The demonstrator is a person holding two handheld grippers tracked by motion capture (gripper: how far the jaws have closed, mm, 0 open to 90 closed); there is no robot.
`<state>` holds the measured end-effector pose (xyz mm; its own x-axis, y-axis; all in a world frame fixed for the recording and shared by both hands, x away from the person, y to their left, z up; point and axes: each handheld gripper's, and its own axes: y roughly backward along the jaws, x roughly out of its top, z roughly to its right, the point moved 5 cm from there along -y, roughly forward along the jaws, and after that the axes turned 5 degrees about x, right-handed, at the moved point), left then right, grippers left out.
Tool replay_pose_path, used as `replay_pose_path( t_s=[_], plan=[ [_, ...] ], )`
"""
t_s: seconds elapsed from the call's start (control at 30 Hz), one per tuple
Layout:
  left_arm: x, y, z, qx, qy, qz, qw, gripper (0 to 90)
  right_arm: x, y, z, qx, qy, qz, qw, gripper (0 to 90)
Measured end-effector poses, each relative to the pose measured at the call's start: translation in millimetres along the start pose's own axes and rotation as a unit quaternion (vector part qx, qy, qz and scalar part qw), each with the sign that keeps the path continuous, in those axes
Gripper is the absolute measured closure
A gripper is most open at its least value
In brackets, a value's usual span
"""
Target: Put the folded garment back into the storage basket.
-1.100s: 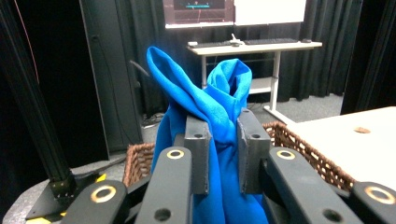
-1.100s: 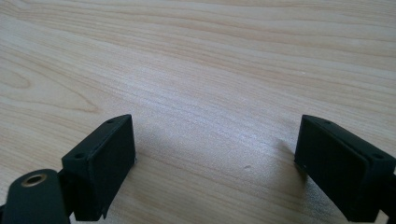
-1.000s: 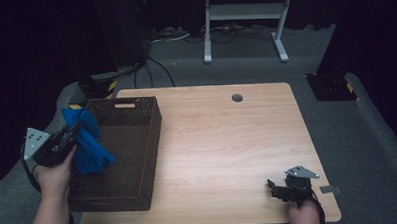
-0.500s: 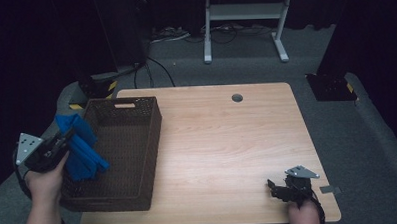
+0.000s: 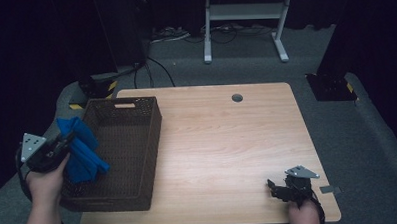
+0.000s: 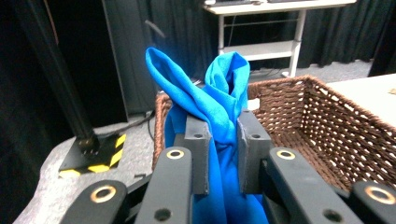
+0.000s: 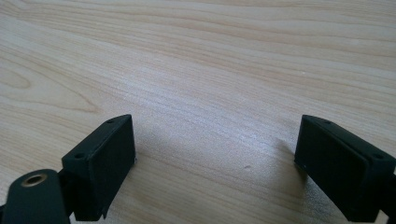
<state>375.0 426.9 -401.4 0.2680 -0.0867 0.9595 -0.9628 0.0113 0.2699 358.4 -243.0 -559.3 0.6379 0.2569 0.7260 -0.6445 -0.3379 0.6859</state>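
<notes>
One blue cloth (image 6: pixel 219 100) | left claw (image 6: pixel 223 135) is pinching it tight | lifting clear of the basket (image 5: pixel 137 139) rim | right claw (image 7: pixel 215 163) is resting wide apart on the surface (image 5: pixel 227 136)

Dim, dark surroundings; tabletop evenly lit, close views slightly soft.

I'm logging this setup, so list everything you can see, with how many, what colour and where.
Blue cloth: one, blue, pinched in the left tongs at the basket's left wall.
Wicker basket: one, dark brown, on the table's left end.
Table: one, light wood, centre, with a round grey hole near its far edge.
White stand: one, on the floor beyond the table.
Black-and-yellow striped base: one, on the floor left of the basket.
Cables: several, black and white, on the far floor.
Left tongs: black, shut on the cloth, left of the basket.
Right tongs: black, open, over the table's near right corner.
</notes>
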Motion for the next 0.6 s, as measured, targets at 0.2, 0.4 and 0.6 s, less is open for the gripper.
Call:
replay_pose_path(
  t_s=[0.2,0.4,0.6],
  plan=[
    [8.9,-23.6,21.5,0.031,-0.014,-0.050,0.9982,77.3,0.0,0.0,-0.1,0.001,0.001,0.000,1.0000,12.3],
    [29.7,-72.7,100.7,0.001,-0.065,-0.117,0.9910,58.5,-0.2,0.2,-0.6,0.003,0.003,-0.001,1.0000,12.3],
    [44.9,-61.7,104.9,-0.017,-0.066,-0.098,0.9929,53.0,-0.2,0.1,-1.0,0.005,0.005,-0.001,1.0000,12.3]
  ],
)
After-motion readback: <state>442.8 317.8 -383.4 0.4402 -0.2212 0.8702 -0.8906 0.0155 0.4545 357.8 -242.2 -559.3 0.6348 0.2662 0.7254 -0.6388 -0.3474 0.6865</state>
